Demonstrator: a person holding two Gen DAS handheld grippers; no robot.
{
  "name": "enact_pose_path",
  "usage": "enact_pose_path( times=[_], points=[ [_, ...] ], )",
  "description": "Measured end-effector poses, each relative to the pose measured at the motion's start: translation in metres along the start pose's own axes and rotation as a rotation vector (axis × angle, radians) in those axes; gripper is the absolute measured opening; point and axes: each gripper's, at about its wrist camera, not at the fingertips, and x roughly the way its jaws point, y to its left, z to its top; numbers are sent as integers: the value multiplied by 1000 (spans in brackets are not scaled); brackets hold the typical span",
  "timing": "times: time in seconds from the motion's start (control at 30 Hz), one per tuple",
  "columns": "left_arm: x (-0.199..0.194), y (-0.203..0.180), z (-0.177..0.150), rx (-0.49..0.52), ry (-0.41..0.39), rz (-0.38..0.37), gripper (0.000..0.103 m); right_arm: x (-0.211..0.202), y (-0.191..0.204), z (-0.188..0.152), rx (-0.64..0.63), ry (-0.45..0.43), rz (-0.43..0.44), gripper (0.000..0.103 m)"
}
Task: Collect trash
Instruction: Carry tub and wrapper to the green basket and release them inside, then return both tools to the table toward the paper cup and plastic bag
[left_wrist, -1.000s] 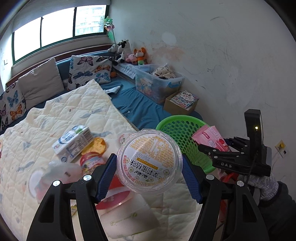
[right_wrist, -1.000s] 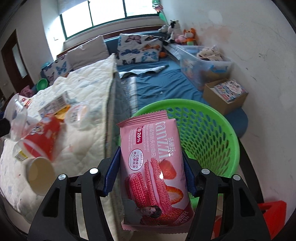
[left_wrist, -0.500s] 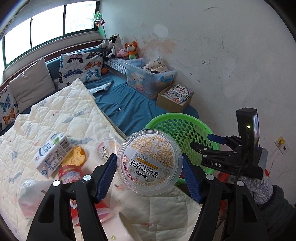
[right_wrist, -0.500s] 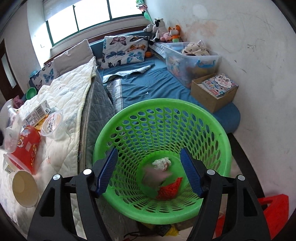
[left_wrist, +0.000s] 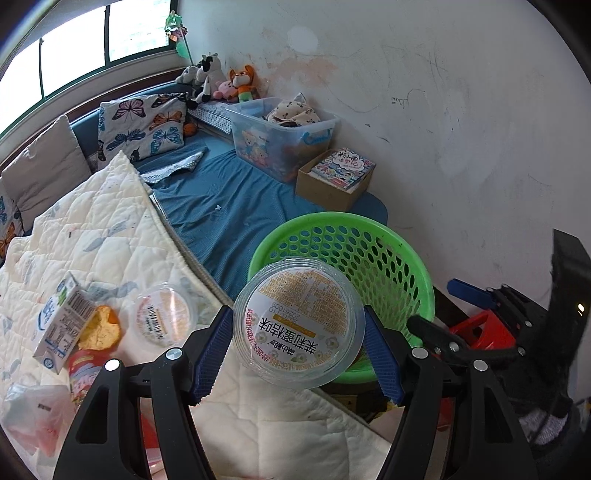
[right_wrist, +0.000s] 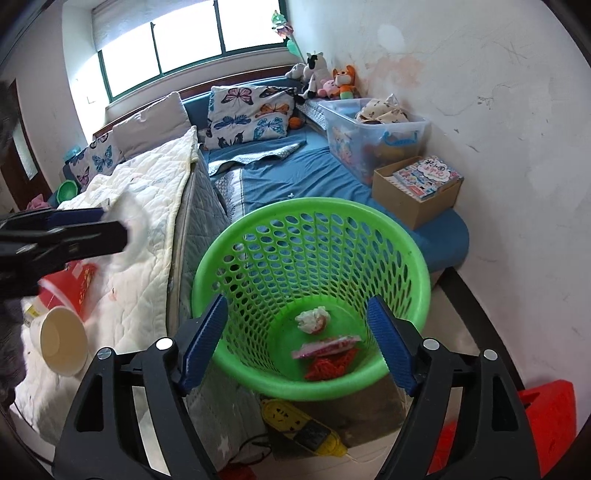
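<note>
My left gripper (left_wrist: 298, 341) is shut on a clear round plastic cup (left_wrist: 299, 323) with a yellow printed lid, held near the rim of the green basket (left_wrist: 413, 273). My right gripper (right_wrist: 297, 336) hangs over the green basket (right_wrist: 406, 243), jaws opening, nothing between them. At the basket's bottom lie the pink snack wrapper (right_wrist: 325, 345), a crumpled tissue (right_wrist: 312, 319) and a red scrap (right_wrist: 328, 365). On the quilt (left_wrist: 92, 229) remain a milk carton (left_wrist: 62, 323), a second clear cup (left_wrist: 162, 317), an orange crust (left_wrist: 101, 328) and a red cup (left_wrist: 86, 369). A paper cup (right_wrist: 59, 341) lies by the bed's edge.
A clear storage bin (left_wrist: 284, 133) and a cardboard box of books (left_wrist: 336, 177) stand along the wall on the blue mattress (left_wrist: 236, 206). A yellow power strip (right_wrist: 303, 428) lies on the floor below the basket. A red stool (right_wrist: 546, 421) is at the right.
My right gripper let go of the pink wrapper, which dropped into the basket, and its jaws spread wider. My left gripper carried the clear cup rightward toward the basket.
</note>
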Motion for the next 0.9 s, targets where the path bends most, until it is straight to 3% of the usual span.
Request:
enact_pose_path(
  times=[0.33,0.43,0.63,0.9],
  points=[
    [29,-15,6,1,26,-19,68,-13,1,-19,3,-12,16,80],
    [32,-16,4,-2,21,-27,75,-13,-1,-21,8,-11,18,80],
    [20,-18,0,9,5,-43,78,-13,2,-28,16,-6,16,80],
    [-27,-6,-15,33,-59,28,78,-27,20,-30,-1,-25,47,82]
  ],
)
